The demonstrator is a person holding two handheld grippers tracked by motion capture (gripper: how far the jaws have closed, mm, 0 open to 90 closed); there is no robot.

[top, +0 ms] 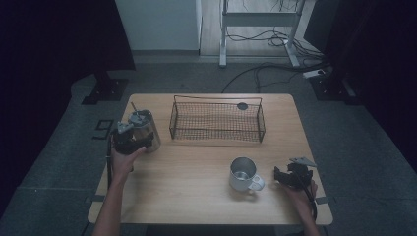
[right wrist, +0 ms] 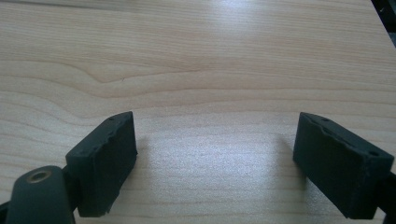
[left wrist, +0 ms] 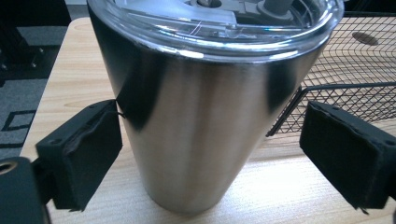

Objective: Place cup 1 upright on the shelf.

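On the table (top: 196,162) — one tumbler (top: 143,129), one mug (top: 243,174), one basket (top: 217,120); both grippers' jaws apart.

A basket (top: 216,120) sits at the back middle of the worktop (top: 196,167). A tumbler (top: 143,129) stands just left of it, near the left edge, upright. A mug (top: 243,174) stands toward the front right, well apart from both, handle toward the right edge.
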